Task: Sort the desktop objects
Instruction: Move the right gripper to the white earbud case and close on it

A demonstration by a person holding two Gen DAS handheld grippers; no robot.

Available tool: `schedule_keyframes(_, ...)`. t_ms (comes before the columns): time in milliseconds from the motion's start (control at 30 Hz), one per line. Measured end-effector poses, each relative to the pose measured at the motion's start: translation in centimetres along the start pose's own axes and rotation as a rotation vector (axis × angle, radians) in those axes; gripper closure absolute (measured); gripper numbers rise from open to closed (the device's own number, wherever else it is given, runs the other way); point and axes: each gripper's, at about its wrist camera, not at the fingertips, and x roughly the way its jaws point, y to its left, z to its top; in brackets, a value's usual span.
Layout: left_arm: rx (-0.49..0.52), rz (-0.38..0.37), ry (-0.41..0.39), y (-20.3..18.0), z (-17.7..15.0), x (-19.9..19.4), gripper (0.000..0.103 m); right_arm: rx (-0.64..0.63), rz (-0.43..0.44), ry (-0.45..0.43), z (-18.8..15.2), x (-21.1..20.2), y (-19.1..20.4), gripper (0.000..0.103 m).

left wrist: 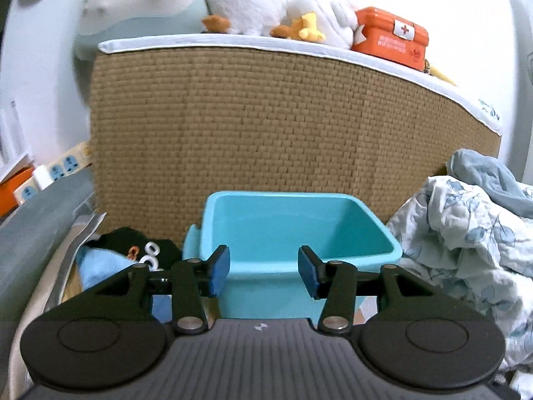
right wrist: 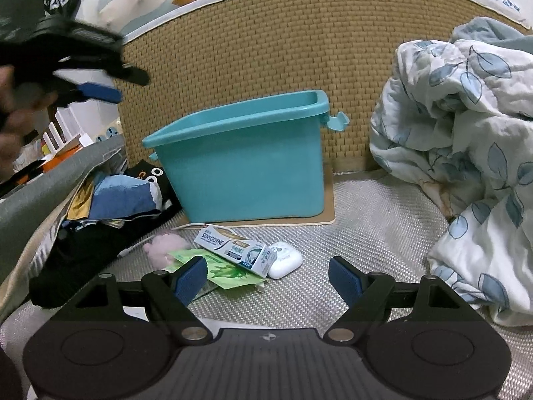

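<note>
A teal plastic bin stands on a thin board against the woven panel; it looks empty in the left wrist view. In front of it lie a Sensodyne toothpaste box, a white case, a green packet and a pink fluffy item. My right gripper is open and empty, low, just in front of these items. My left gripper is open and empty, held above the bin's near rim; it also shows in the right wrist view at the upper left.
A crumpled leaf-print blanket fills the right side. A pile of blue and black clothes lies to the left of the bin. The tall woven panel stands behind, with plush toys and an orange first-aid tin on top.
</note>
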Motion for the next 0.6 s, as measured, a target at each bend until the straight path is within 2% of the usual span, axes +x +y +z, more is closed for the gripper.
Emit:
schedule_keyframes(233, -0.007, 0.033, -0.019, 1.0, -4.0, -2.4, 0.051, -0.053, -0.016, 0.035, -0.2, 1.5, 0.3, 0.023)
schedule_keyframes(367, -0.008, 0.046, -0.015, 1.3, -6.0, -2.7, 0.051, -0.069, -0.019, 0.062, -0.4, 2.5, 0.4, 0.027)
schedule_keyframes(600, 0.004, 0.048, -0.008, 1.7, -8.4, -2.7, 0.048, -0.124, -0.019, 0.059, -0.2, 3.1, 0.9, 0.028)
